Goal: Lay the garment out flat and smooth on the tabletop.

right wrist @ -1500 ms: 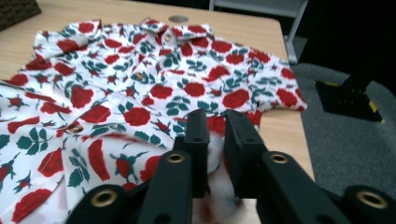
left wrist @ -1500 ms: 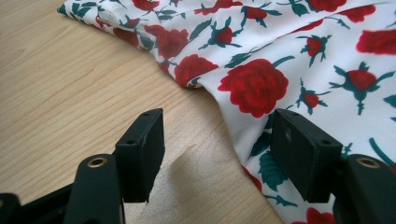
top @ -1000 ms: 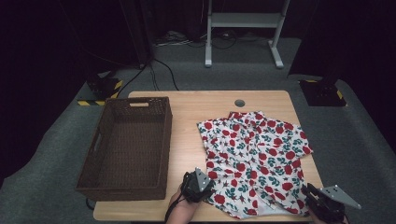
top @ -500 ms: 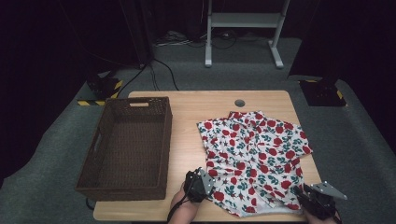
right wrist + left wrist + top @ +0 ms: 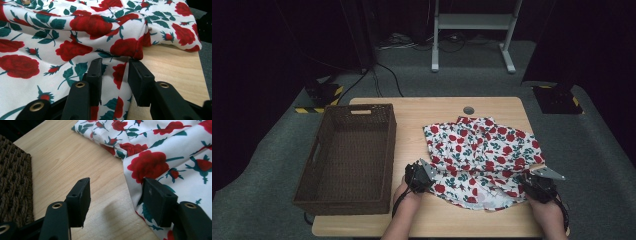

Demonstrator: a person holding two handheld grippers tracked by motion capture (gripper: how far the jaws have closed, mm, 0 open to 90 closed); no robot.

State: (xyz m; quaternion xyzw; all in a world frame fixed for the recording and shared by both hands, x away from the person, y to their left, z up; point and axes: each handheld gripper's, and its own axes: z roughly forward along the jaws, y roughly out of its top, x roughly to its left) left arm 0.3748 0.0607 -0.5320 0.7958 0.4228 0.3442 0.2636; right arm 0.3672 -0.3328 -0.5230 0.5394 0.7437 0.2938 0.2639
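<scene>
— Rose-printed white cloth, is that what is lying on the table?

— Yes, a floral garment [image 5: 484,152] is spreading over the right half of the wooden table [image 5: 412,107], rumpled, its near hem folding back on itself by the front edge.

— Where is the left gripper [image 5: 420,176] sitting?

— It is resting at the garment's near left corner, just beside the wicker basket [image 5: 349,155]. In the left gripper view its jaws are standing wide apart: one is hovering over bare wood, the other is lying over the edge of the fabric [image 5: 175,162]. Nothing is being pinched there.

— And the right gripper [image 5: 538,186]?

— It is working at the near right corner of the garment, close to the table's front edge. In the right gripper view its jaws are standing partly apart with a strip of the printed cloth [image 5: 75,37] running between them; the cloth is lying in the gap, and I cannot tell whether either pad is pressing on it.

— Is the basket holding anything?

— Its woven floor is showing bare, and it is standing on the left half of the table, apart from the garment.
</scene>
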